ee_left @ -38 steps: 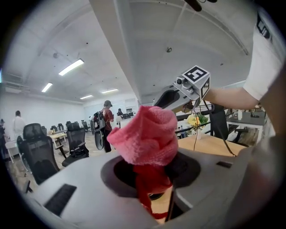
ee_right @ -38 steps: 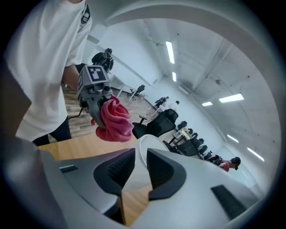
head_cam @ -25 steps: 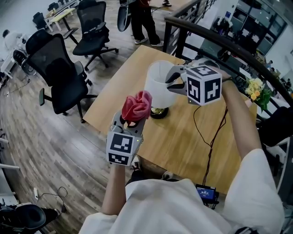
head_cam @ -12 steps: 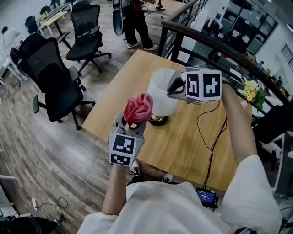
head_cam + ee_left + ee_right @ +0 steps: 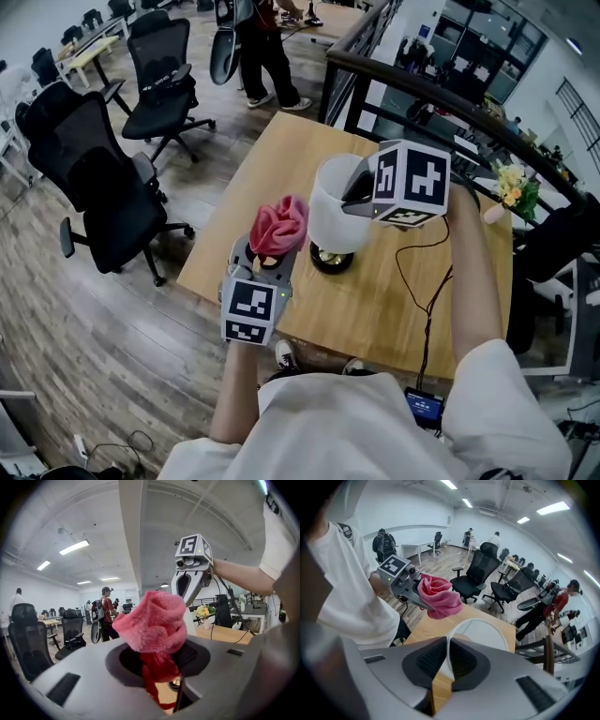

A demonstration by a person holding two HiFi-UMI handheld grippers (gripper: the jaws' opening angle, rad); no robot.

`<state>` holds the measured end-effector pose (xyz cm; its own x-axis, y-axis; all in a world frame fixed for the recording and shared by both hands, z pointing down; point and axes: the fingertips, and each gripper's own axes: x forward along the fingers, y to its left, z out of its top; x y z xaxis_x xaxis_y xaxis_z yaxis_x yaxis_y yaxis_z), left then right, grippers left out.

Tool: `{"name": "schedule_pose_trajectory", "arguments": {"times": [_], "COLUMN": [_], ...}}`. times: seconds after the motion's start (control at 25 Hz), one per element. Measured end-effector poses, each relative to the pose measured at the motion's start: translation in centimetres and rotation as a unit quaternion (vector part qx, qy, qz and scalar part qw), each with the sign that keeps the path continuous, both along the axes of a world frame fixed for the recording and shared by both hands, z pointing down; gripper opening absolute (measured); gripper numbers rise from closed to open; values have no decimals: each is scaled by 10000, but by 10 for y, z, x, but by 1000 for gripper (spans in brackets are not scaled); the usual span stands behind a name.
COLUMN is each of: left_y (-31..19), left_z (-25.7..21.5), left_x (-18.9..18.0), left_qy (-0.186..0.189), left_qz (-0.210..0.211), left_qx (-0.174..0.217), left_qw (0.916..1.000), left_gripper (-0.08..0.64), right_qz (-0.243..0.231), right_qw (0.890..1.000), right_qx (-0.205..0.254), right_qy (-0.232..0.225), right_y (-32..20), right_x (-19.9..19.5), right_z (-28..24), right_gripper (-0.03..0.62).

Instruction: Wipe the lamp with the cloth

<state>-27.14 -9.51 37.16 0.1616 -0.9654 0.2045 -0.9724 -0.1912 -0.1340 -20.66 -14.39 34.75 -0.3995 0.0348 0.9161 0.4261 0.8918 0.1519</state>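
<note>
A white lamp shade (image 5: 336, 214) stands on a dark round base (image 5: 332, 260) on the wooden table (image 5: 394, 295). My right gripper (image 5: 356, 194) comes down from above. Its jaws have just been closing, and they are shut on the shade's rim (image 5: 482, 631), which shows between the pads in the right gripper view. My left gripper (image 5: 268, 251) is shut on a bunched pink cloth (image 5: 278, 226), held up just left of the shade. The cloth (image 5: 157, 619) fills the left gripper view, with the right gripper (image 5: 189, 582) behind it.
Black office chairs (image 5: 101, 178) stand on the wood floor to the left, and a person (image 5: 262, 42) stands beyond the table. A dark railing (image 5: 450, 94) runs behind the table. A black cable (image 5: 427, 300) trails over the table's right side, near flowers (image 5: 520, 183).
My right gripper has rolled on the shade's rim, so its marker cube shows other faces. The left gripper with the cloth has shifted a little beside the lamp.
</note>
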Motion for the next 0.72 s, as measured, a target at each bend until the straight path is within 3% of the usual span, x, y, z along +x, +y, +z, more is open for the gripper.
{"name": "schedule_pose_trajectory", "arguments": {"times": [0.32, 0.56, 0.72], "left_y": [-2, -3, -3], "left_z": [2, 4, 5], "left_x": [-27, -43, -44], "left_qy": [103, 224, 225], "left_qz": [213, 276, 361], "left_qx": [42, 45, 40], "left_qw": [9997, 9994, 9991], "left_gripper": [181, 181, 181], "right_qz": [1396, 2799, 2820], "right_qw": [9877, 9540, 9538], "right_qx": [-690, -1076, -1036], "right_qy": [141, 14, -69], "right_y": [19, 9, 22], "right_x": [-17, -22, -27], "right_z": [3, 3, 3], "right_gripper": [41, 34, 51]}}
